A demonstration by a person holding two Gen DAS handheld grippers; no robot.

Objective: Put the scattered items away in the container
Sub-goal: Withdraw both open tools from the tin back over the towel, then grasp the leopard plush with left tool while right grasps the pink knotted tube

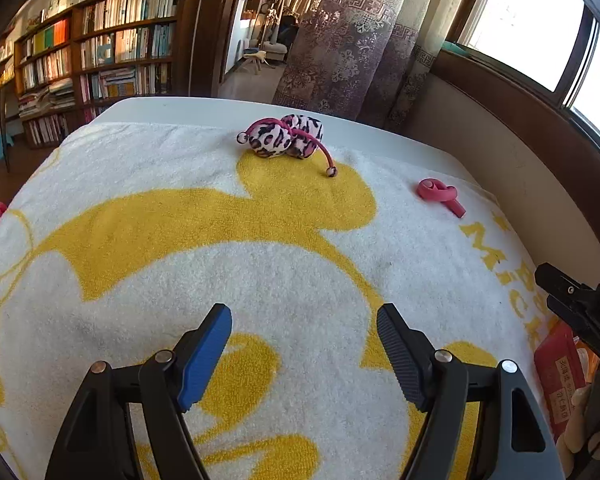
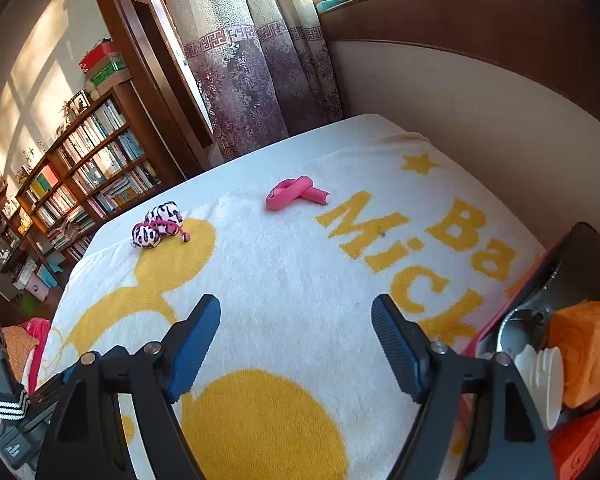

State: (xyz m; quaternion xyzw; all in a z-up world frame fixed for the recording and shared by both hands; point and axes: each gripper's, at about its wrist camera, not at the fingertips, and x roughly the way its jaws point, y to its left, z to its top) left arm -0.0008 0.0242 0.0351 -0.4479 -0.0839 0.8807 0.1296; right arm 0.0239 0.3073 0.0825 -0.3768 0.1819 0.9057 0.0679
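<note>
With both the left gripper (image 1: 304, 344) and right gripper (image 2: 296, 334) spread and empty, approach the pink foam roller (image 2: 296, 194), upper centre, squarely before pinching.

the left gripper (image 1: 304, 356) points down at a slant, its jaws spread wide with nothing between them. the right gripper (image 2: 296, 346) tilts down likewise, jaws apart and empty (its black frame also shows at the left view's right edge).
</note>
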